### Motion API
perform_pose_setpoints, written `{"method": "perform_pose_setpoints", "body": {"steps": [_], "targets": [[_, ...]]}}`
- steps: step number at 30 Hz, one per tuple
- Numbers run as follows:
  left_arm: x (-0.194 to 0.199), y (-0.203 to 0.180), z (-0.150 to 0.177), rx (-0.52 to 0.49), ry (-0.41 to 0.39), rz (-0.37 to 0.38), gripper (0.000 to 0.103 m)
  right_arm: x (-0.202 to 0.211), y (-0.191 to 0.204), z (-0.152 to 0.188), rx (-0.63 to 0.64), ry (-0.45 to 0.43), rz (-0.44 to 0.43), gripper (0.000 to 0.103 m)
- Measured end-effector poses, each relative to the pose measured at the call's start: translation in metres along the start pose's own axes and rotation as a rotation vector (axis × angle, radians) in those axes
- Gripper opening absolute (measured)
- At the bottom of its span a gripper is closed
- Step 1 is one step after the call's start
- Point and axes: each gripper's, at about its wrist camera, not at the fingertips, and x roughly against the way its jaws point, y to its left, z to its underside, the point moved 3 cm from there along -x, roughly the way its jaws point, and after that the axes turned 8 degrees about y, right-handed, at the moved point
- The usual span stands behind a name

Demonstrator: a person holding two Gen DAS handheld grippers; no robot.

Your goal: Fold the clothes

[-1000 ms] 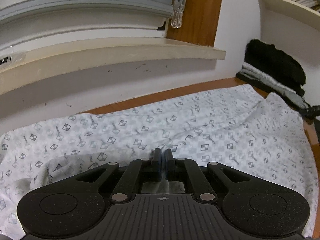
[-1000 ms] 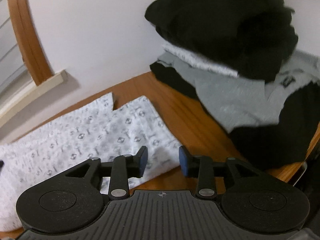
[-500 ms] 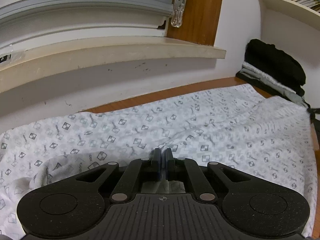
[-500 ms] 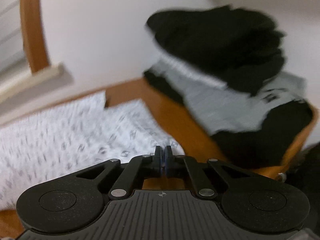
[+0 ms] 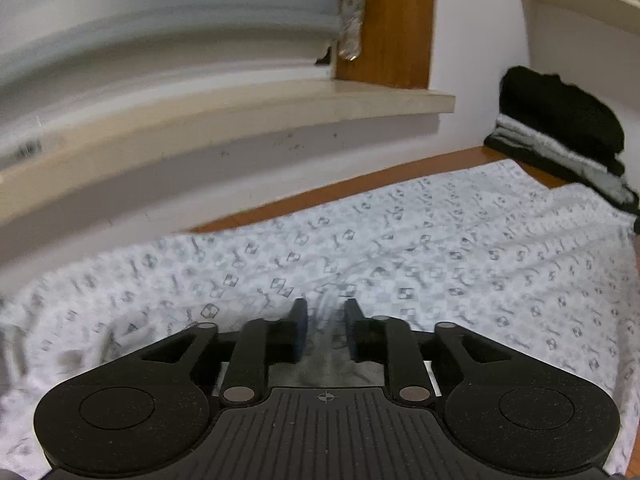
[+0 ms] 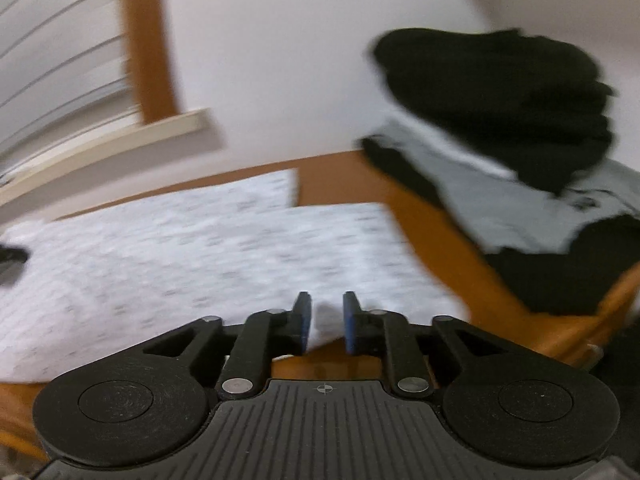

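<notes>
Both grippers are black ribbed plastic with silver rivets and blue-padded fingers (image 6: 305, 322).

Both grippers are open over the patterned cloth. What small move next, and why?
Probably close the right gripper on the near edge of the white patterned garment, since that edge sits between its open fingers. The left gripper is also open over the cloth.

Clothes pile (image 6: 520, 152) blocks table's (image 6: 420, 224) right.
</notes>
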Motion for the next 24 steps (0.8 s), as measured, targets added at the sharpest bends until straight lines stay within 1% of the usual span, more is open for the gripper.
{"method": "perform_pose_setpoints", "body": {"steps": [1,2,3,4,7,9,10,13,15,17,18,20,24], "targets": [[0.007,-0.007,0.000,-0.011,-0.006,-0.010,0.025,-0.002,0.009,0.001,0.018,0.006,-0.019,0.023],[0.014,-0.015,0.000,-0.016,-0.014,-0.008,0.031,-0.003,0.019,0.002,0.037,0.012,-0.034,0.023],[0.021,-0.024,0.001,-0.021,-0.023,-0.003,0.036,-0.005,0.029,0.002,0.057,0.017,-0.048,0.023],[0.028,-0.035,0.003,-0.030,-0.031,0.016,0.041,-0.007,0.038,0.004,0.072,0.021,-0.061,0.023],[0.042,-0.074,0.013,-0.096,-0.024,0.078,0.041,-0.013,0.058,0.008,0.096,0.030,-0.095,0.027],[0.048,-0.100,0.021,-0.145,-0.017,0.120,0.047,-0.016,0.067,0.010,0.110,0.031,-0.099,0.030],[0.051,-0.111,0.025,-0.162,-0.020,0.130,0.050,-0.015,0.071,0.012,0.120,0.030,-0.095,0.030],[0.062,-0.139,0.035,-0.200,-0.037,0.143,0.050,-0.013,0.081,0.015,0.151,0.021,-0.075,0.030],[0.070,-0.154,0.041,-0.218,-0.058,0.141,0.040,-0.010,0.087,0.017,0.169,0.015,-0.070,0.030],[0.078,-0.167,0.048,-0.237,-0.075,0.138,0.020,-0.008,0.091,0.017,0.174,0.010,-0.079,0.031],[0.078,-0.171,0.051,-0.251,-0.070,0.138,0.016,-0.008,0.093,0.018,0.174,0.010,-0.087,0.032],[0.079,-0.179,0.057,-0.280,-0.058,0.138,0.011,-0.008,0.098,0.019,0.175,0.009,-0.102,0.034],[0.079,-0.194,0.069,-0.334,-0.034,0.141,0.011,-0.010,0.110,0.021,0.183,0.013,-0.127,0.034]]}}
